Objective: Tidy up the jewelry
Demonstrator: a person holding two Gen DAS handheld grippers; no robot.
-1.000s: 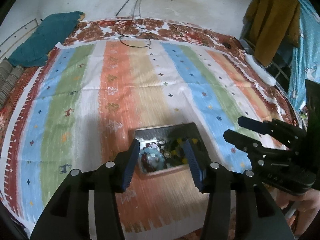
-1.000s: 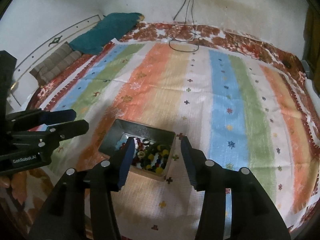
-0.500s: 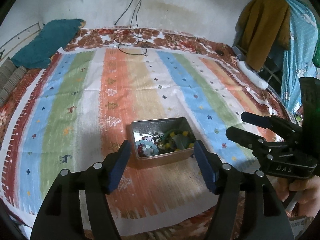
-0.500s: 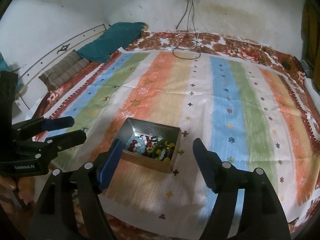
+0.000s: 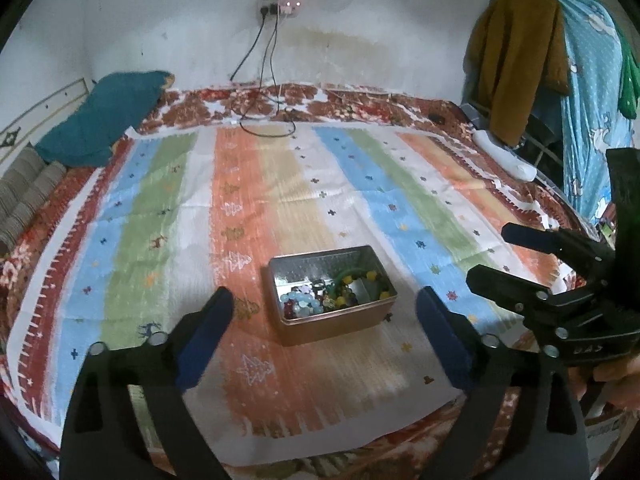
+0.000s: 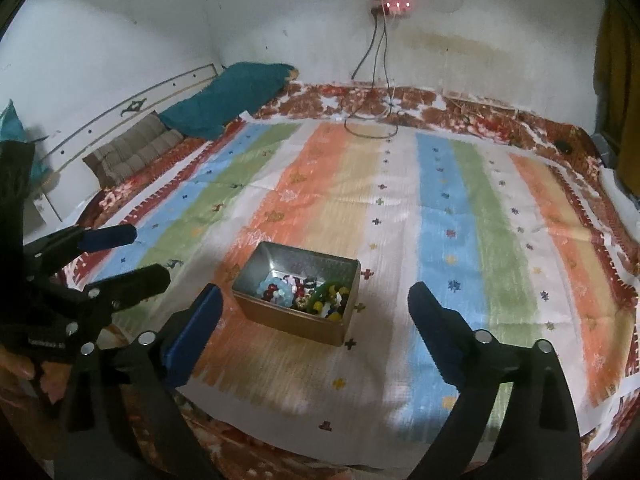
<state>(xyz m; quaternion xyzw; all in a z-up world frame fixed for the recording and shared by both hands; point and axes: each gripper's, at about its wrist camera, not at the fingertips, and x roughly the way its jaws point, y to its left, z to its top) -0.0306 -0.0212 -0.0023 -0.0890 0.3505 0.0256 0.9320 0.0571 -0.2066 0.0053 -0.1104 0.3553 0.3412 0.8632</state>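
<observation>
A small open metal tin (image 5: pixel 340 326) sits on the striped cloth, filled with mixed beaded jewelry (image 5: pixel 320 300) in blue, green, yellow and red. My left gripper (image 5: pixel 324 299) hangs above and short of the tin. Its jaws are opening wide and hold nothing. The right gripper (image 5: pixel 491 252) shows at the right edge, held by a hand. In the right wrist view the tin (image 6: pixel 288 322) and its jewelry (image 6: pixel 304 296) lie ahead of my right gripper (image 6: pixel 315 293), whose jaws are also opening and empty. The left gripper (image 6: pixel 146 254) appears at the left.
A striped cloth (image 5: pixel 360 200) covers a bed with a floral sheet. A teal pillow (image 5: pixel 108 120) and a grey cushion (image 6: pixel 136 148) lie at the far left. Cables (image 5: pixel 268 120) trail from a wall socket. Clothes (image 5: pixel 516 60) hang at the right.
Both grippers have drawn back and risen away from the tin, and their jaws have spread from half closed to wide. The tin stays in place with the jewelry in it.
</observation>
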